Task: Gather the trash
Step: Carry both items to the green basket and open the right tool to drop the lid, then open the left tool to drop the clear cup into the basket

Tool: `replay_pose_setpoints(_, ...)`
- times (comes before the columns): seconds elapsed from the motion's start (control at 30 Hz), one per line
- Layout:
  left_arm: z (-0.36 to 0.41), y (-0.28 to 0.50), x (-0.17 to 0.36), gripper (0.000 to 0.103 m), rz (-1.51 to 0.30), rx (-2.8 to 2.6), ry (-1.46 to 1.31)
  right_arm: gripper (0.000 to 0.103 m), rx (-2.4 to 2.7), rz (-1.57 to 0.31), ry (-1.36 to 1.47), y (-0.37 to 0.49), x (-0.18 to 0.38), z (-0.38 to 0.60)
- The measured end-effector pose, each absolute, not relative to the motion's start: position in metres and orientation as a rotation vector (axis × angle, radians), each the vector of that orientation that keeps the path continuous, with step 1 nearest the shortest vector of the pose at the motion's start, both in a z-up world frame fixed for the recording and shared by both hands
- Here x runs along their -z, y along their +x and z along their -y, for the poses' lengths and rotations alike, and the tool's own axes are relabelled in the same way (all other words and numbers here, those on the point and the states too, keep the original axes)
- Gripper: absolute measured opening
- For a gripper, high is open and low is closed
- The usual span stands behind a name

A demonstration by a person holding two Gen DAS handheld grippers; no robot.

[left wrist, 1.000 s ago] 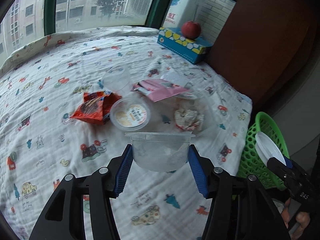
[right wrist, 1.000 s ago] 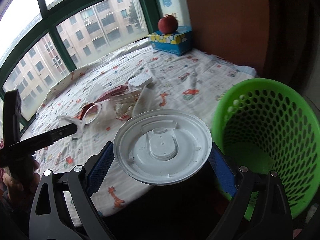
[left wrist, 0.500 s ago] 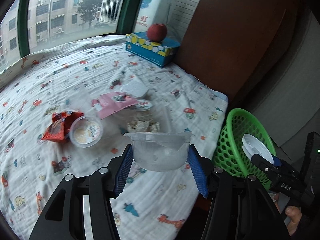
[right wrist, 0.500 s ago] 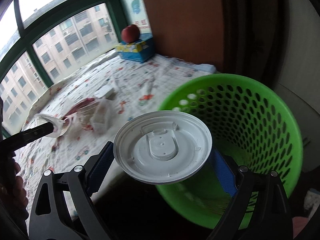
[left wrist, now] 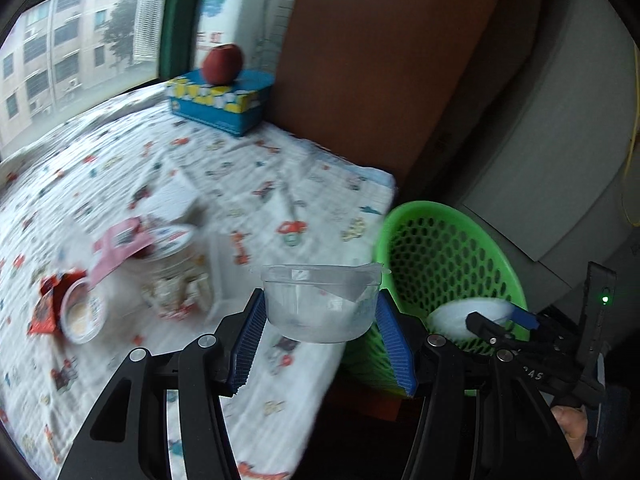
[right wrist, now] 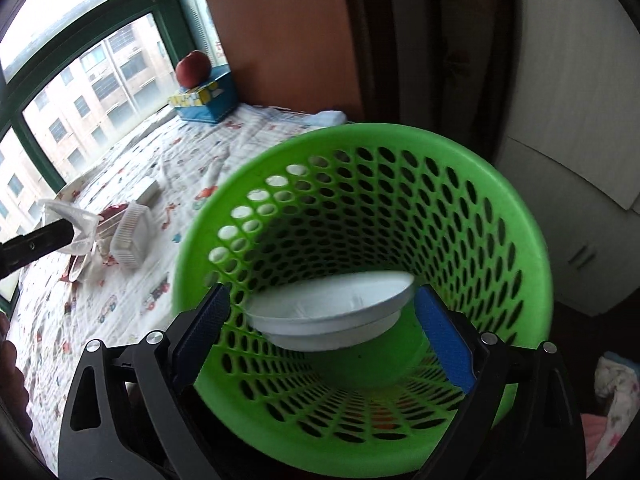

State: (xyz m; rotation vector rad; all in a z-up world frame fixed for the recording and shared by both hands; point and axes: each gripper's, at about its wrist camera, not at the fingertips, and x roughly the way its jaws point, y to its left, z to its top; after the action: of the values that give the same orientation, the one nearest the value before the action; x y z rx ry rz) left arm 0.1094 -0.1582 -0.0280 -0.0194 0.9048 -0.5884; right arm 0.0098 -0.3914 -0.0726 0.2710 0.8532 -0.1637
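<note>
My left gripper [left wrist: 320, 320] is shut on a clear plastic cup [left wrist: 320, 304], held upright over the bed's right edge, just left of the green mesh basket [left wrist: 448, 248]. My right gripper [right wrist: 322, 296] is shut on a white round lid [right wrist: 332, 300], which hangs tilted over the mouth of the basket [right wrist: 400, 136], right side higher. In the left wrist view the lid [left wrist: 448, 316] shows above the basket's near rim. The right wrist view catches the cup [right wrist: 76, 220] at far left.
On the patterned bed sheet [left wrist: 280, 184] lie a red wrapper [left wrist: 48, 300], a lidded tub [left wrist: 82, 314], a pink packet [left wrist: 116, 244] and a clear box of crumpled paper [left wrist: 176, 280]. An apple [left wrist: 222, 64] sits on a blue tissue box [left wrist: 220, 100]. A brown panel [left wrist: 380, 60] stands behind.
Both grippers have swung right, from over the bed toward the basket. The lid is now over the basket's mouth and has tipped from face-on to nearly edge-on. The cup stays gripped.
</note>
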Motion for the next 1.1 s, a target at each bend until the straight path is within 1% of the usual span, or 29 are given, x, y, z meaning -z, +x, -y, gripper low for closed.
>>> replay_pose_setpoints(0.07, 0.172, 0.110, 0.028, 0.054, -0.911, 0.610, -0.005, 0.095, 0.171, -0.853, 0.276, 0.005, 0.072, 0.397)
replay_pose_setpoints(0.33, 0.223, 0.107, 0.032, 0.054, -0.928, 0.699, 0.056, 0.095, 0.223, -0.815, 0.290, -0.020, 0.058, 0.418)
replay_pose_setpoints(0.8, 0.284, 0.095, 0.061, 0.055, -1.013, 0.766, 0.147, 0.095, 0.306, -0.746, 0.318, -0.060, 0.039, 0.442)
replay_pose_setpoints(0.83, 0.286, 0.095, 0.063, 0.062, -1.019, 0.765, 0.148, 0.095, 0.306, -0.745, 0.320, -0.061, 0.039, 0.442)
replay_pose_setpoints(0.87, 0.286, 0.094, 0.064, 0.072, -1.021, 0.758, 0.150, 0.095, 0.305, -0.743, 0.323, -0.063, 0.039, 0.442)
replay_pose_setpoints(1.1, 0.278, 0.087, 0.060, 0.072, -0.997, 0.763, 0.130, 0.095, 0.293, -0.740, 0.315, -0.063, 0.037, 0.434)
